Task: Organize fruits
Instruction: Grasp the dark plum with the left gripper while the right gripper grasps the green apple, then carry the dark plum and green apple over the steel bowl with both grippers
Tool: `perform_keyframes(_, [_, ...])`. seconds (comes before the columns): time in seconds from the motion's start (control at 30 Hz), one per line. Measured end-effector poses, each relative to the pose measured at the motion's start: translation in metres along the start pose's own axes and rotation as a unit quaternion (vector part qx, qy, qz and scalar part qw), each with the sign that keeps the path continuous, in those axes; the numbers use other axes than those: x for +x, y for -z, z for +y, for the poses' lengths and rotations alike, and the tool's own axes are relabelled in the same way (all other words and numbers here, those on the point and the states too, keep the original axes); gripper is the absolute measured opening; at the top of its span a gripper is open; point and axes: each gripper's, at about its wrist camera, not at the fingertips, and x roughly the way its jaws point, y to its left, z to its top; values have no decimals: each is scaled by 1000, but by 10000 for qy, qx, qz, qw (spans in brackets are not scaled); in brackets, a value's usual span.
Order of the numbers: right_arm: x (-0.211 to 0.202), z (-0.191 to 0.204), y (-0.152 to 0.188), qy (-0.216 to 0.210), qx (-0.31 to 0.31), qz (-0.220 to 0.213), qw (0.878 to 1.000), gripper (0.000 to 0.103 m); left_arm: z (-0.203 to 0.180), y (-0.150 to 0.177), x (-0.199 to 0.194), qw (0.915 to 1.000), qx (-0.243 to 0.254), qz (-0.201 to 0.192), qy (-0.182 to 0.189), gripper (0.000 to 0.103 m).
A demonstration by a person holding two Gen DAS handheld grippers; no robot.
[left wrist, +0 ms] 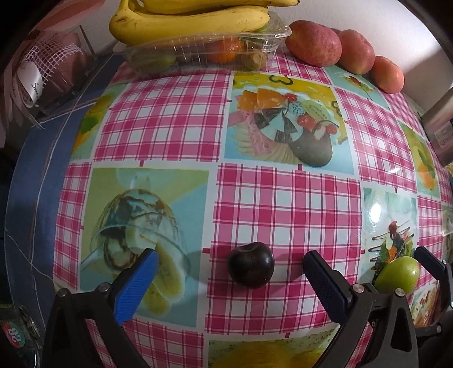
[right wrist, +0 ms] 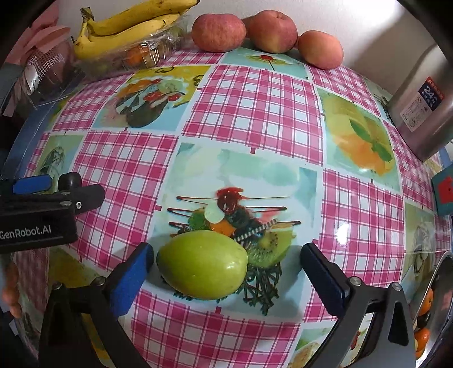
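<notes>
Here one plum (left wrist: pixel 251 264) sits between the spread left gripper (left wrist: pixel 229 271), one green fruit (right wrist: pixel 202 264) between the spread right gripper (right wrist: pixel 226 269)

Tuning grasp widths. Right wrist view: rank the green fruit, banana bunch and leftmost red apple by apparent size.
1. green fruit, though it sits nearest the camera, between the open right gripper fingers.
2. banana bunch, longer but thinner; close call.
3. leftmost red apple.

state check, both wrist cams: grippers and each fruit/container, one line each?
left gripper: open, jaws either side of the plum, not touching.
right gripper: open, around the green fruit.
plum: loose on the tablecloth.
green fruit: lying on its side, ungripped.
bananas: resting on the clear container.
clear container: holds fruit; lid state unclear.
three apples: in a row by the wall.
</notes>
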Motion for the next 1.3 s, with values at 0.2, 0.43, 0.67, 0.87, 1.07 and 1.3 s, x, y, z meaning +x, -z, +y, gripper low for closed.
perform_keyframes(0.2, [-5, -2, 5, -2, 2, -220, 9998, 103, -1, 2, -1, 10000, 72, 21, 16, 103])
perform_keyframes(0.43, [-5, -1, 2, 22, 74, -38, 10000, 101, 3, 5, -9, 9999, 97, -26, 33, 88])
perform_keyframes(0.67, [-18, 6, 0, -118, -118, -51, 9998, 67, 9, 1, -18, 9993, 34, -31, 366, 53])
perform_keyframes(0.87, [-28, 8, -3, -236, -46, -22, 9997, 58, 8, -2, -24, 9986, -34, 14, 522, 29])
perform_keyframes(1.07, [-36, -2, -1, -352, 117, -45, 9993, 57, 3, 3, -31, 9985, -146, 35, 532, 29])
perform_keyframes(1.3, [-55, -6, 7, -515, 253, -131, 9983, 57, -10, 12, -55, 9977, -352, 16, 585, 29])
